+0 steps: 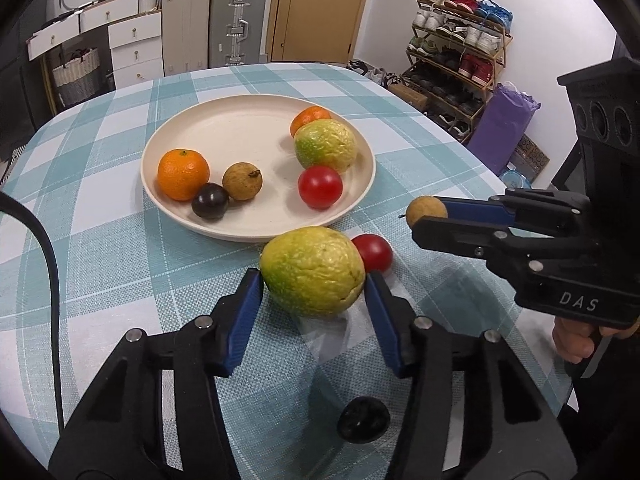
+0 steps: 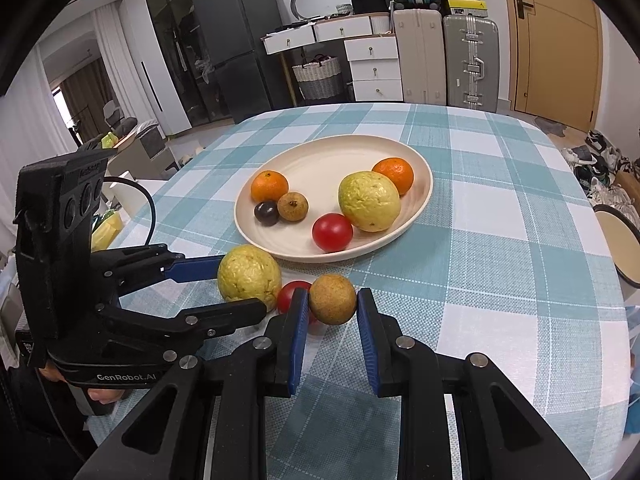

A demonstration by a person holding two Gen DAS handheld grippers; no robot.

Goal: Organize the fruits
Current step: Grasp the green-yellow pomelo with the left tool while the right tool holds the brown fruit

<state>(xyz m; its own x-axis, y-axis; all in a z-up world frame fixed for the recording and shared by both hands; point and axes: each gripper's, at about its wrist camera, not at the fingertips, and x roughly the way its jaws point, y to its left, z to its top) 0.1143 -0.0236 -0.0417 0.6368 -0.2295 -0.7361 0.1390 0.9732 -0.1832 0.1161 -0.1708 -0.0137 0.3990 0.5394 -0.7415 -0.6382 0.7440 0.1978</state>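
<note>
Item: fruit sorting, pick-up step for two pieces at once.

Left gripper (image 1: 314, 280): blue pads set against both flanks of a large, bumpy yellow-green guava (image 1: 313, 271), which sat between the jaws on the teal-and-white checked tablecloth (image 1: 120, 264). The pads appeared to touch the skin, though from this angle a firm squeeze could not be confirmed.

Right gripper (image 2: 333, 300): jaws closed on a small round brown longan (image 2: 332, 298), held between the tips.

Beyond the left jaws: a round cream plate (image 1: 256, 232) carrying two oranges, a second guava, a red tomato, a dark plum and another longan. Just beside the held guava, toward the right jaw: a loose red tomato (image 1: 374, 252). Beneath the left jaws, near the camera: a dark round fruit (image 1: 363, 420), loose on the cloth.

Next move, as judged: lift both pieces clear and carry them forward over the plate rim, releasing in the bare middle, without nudging the loose tomato.
</note>
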